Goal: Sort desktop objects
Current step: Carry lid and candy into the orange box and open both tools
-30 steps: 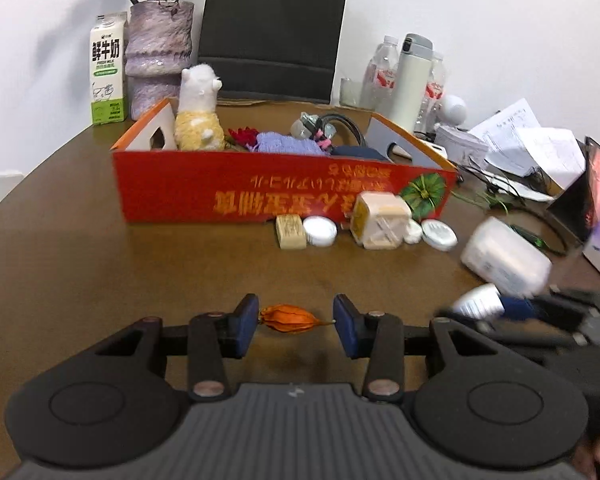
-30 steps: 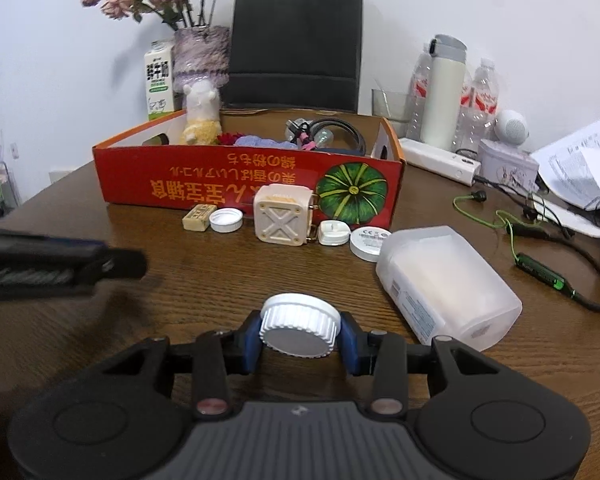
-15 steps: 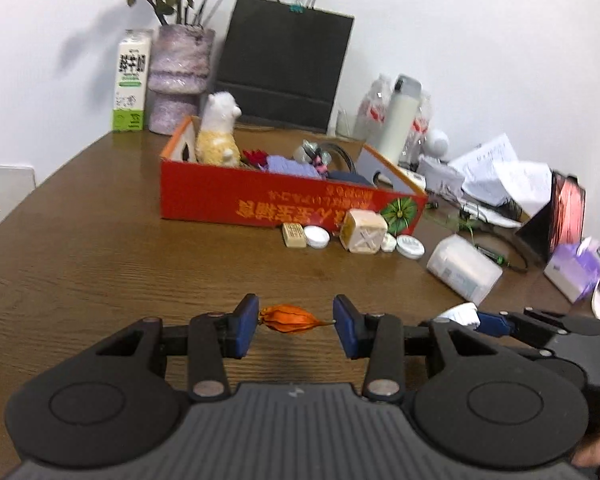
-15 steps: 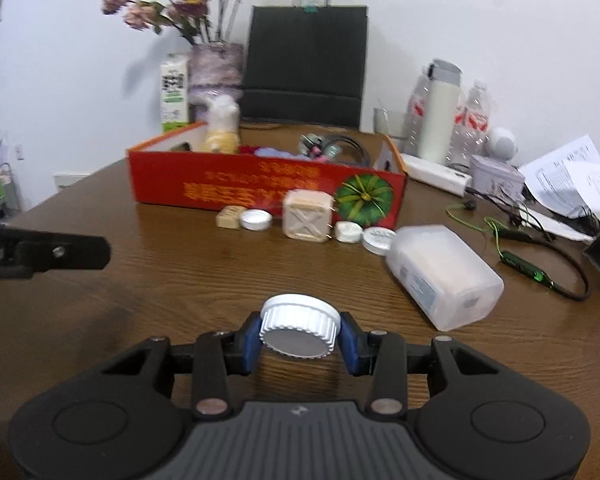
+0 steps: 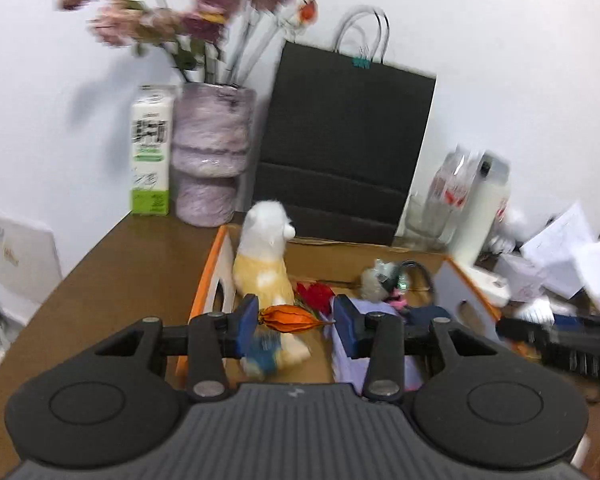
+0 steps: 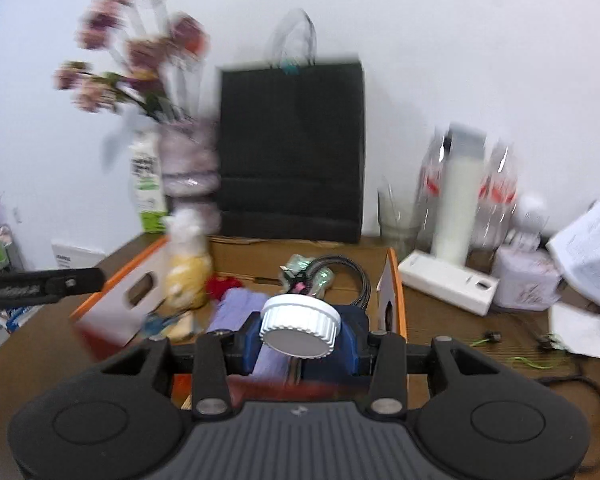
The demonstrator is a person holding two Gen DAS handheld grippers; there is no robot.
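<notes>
The left gripper (image 5: pixel 295 319) is clamped on a small orange papery pod (image 5: pixel 290 319), ribbed and lantern-shaped, lying crosswise between the blue pads with its thin stem tip against the right pad. The right gripper (image 6: pixel 299 334) is clamped on a white round lid (image 6: pixel 300 325) with a ridged rim, tilted so its flat face turns toward the camera.

Both grippers hang above the near edge of the orange cardboard box (image 5: pixel 207 280), which stands open on the brown table (image 5: pixel 112 264). Inside the box, at its left end, a white and yellow plush animal (image 5: pixel 265 264) sits upright; just to its right lies a red tuft (image 5: pixel 315 294), then a lilac cloth (image 6: pixel 236 310), and farther right a dark coiled cable (image 6: pixel 356 276) with some small blurred items.

Behind the box stand a black paper bag (image 5: pixel 340 160), a mottled purple vase (image 5: pixel 210 156) with dried flowers, and a milk carton (image 5: pixel 151 148) to the vase's left. To the right of the box are a white flask (image 6: pixel 458 196), clear bottles, a white power strip (image 6: pixel 446 286) and loose papers (image 6: pixel 588 248).
</notes>
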